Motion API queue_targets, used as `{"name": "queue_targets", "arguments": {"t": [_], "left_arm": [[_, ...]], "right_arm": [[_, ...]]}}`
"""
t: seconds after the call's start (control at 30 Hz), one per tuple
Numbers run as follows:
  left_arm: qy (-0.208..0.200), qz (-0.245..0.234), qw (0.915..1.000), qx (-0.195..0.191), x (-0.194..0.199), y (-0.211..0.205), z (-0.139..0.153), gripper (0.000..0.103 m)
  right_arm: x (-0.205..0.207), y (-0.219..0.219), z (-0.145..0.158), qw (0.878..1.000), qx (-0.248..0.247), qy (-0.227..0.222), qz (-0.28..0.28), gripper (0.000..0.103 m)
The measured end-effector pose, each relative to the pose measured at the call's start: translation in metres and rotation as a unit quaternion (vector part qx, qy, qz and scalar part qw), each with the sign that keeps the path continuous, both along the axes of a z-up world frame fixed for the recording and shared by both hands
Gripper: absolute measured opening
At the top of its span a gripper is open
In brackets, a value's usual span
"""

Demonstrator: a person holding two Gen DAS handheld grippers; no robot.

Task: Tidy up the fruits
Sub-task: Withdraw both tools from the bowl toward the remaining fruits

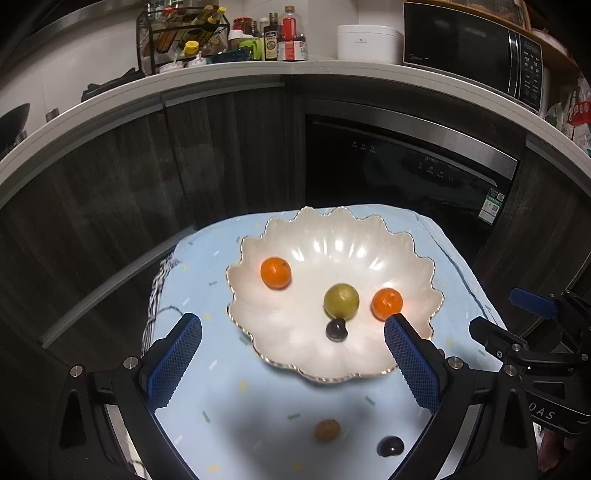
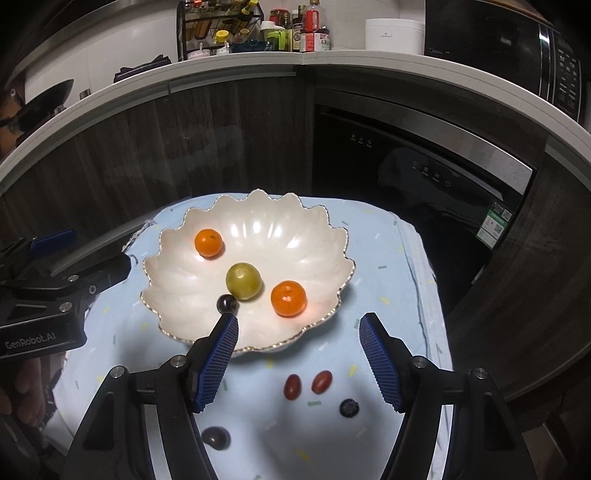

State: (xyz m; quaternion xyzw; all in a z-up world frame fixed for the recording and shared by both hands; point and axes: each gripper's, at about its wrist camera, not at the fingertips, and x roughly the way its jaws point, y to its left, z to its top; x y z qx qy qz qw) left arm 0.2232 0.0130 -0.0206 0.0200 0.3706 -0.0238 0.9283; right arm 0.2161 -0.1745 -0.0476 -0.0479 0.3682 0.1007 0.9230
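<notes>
We hold both tools, left tool [image 1: 293,332] and right tool [image 2: 299,330], wide apart and empty, since loose grapes [image 2: 306,384] at lower centre await the bowl [image 2: 177,258].

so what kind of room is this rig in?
Almost certainly a home kitchen: a microwave and sauce bottles stand on the countertop, with a built-in dishwasher below it.

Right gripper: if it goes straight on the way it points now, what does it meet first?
Probably the near rim of the white bowl, between the open right gripper fingers. Beyond it lies the nearer orange. Depth is unclear; it might touch the blue cloth first.
</notes>
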Motion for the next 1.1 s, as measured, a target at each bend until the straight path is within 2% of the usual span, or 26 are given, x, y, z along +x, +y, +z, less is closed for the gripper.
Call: {"name": "queue_targets", "arguments": {"t": [0.33,0.73,1.1], "left_arm": [[0.039,0.017,0.9988,-0.025,-0.028,-0.013,-0.021,0.101],[0.060,0.043,0.9969,-0.029,-0.066,-0.032,-0.047,0.100],[0.088,0.001,0.9960,-0.014,-0.101,-0.053,-0.078,0.094]], "right_arm": [[-0.020,-0.015,-0.002,1.000,-0.011,-0.011,0.012,0.069],[-0.039,-0.032,-0.019,0.999,-0.019,-0.008,0.035,0.069],[-0.056,-0.043,-0.046,0.999,-0.016,-0.004,0.046,0.069]]}}
